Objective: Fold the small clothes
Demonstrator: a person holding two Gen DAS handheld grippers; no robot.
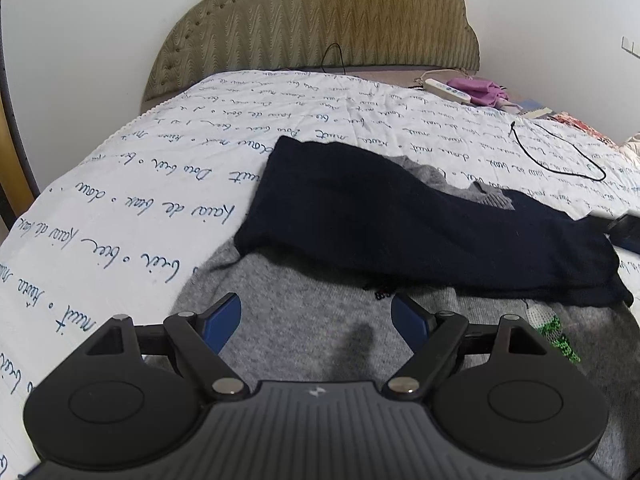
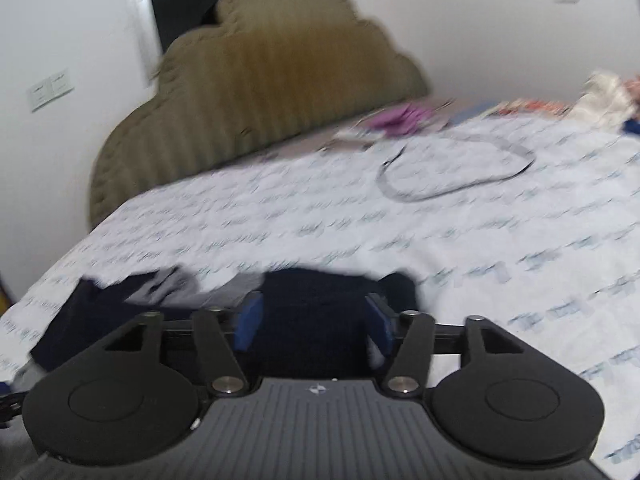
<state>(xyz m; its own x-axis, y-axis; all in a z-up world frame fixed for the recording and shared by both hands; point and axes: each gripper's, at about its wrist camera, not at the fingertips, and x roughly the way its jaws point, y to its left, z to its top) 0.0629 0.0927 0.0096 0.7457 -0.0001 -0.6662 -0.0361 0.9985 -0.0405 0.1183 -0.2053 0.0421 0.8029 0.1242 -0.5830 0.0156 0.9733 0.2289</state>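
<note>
A small grey sweater (image 1: 304, 320) lies on the bed, with its dark navy sleeve (image 1: 400, 220) folded across the body. My left gripper (image 1: 316, 316) hangs open just above the grey body, nothing between its blue pads (image 1: 224, 320). In the blurred right wrist view, my right gripper (image 2: 314, 320) stands open over the navy sleeve (image 2: 316, 320); the cloth lies between and below the blue pads (image 2: 248, 320), which do not press on it. A bit of grey collar (image 2: 168, 280) shows to the left.
The bed cover (image 1: 160, 168) is white with blue script. A black cord loop (image 1: 560, 152) lies on it at the right. A white remote (image 1: 446, 90) and purple cloth (image 1: 476, 88) sit by the olive headboard (image 1: 312, 24). A dark object (image 1: 626, 232) lies at the right edge.
</note>
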